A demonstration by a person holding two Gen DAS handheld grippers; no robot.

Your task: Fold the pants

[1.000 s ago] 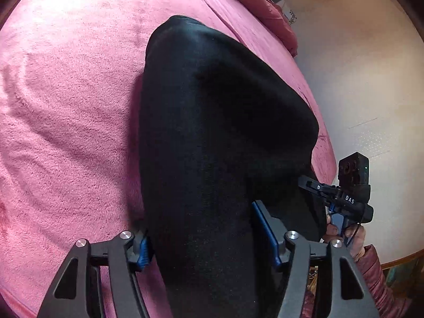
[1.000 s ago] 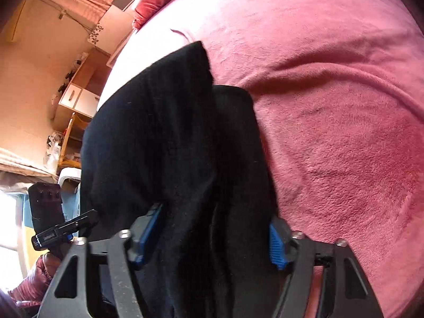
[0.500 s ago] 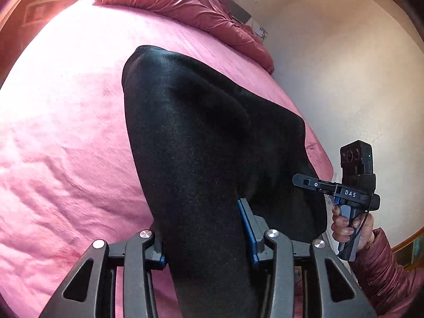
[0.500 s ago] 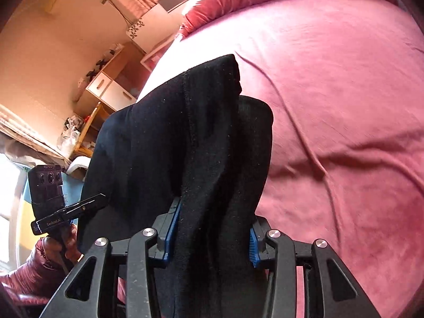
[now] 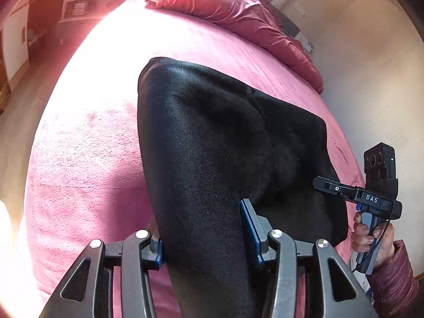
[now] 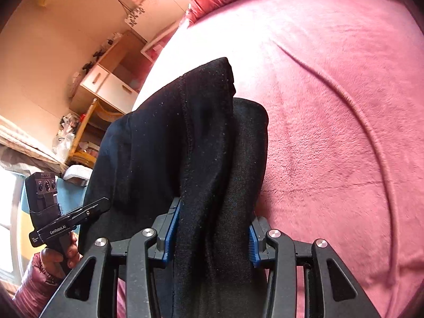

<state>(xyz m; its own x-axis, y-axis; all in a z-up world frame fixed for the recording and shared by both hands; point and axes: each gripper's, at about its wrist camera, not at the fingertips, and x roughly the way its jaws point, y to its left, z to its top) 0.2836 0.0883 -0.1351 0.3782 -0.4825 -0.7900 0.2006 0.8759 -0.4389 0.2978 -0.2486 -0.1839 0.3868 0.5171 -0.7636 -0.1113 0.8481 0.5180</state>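
1. Left gripper (image 5: 206,235) — jaws easing apart, black pants (image 5: 212,143) bunched between its pads.
2. Pants run lengthwise away from both grippers toward the bed's (image 5: 87,159) far pillow (image 5: 238,16) edge, lifted.
3. Right gripper (image 6: 212,234) clamps the other bunch — nothing blocks the bed ahead.

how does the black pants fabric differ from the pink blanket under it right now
The black pants hang bunched and lifted, clamped in both the left gripper and the right gripper; the pink blanket lies spread over the bed, ungripped. The pants look dark and fine-knit with a stitched seam; the blanket looks fluffy and bright, with one long crease. Both are soft cloth.
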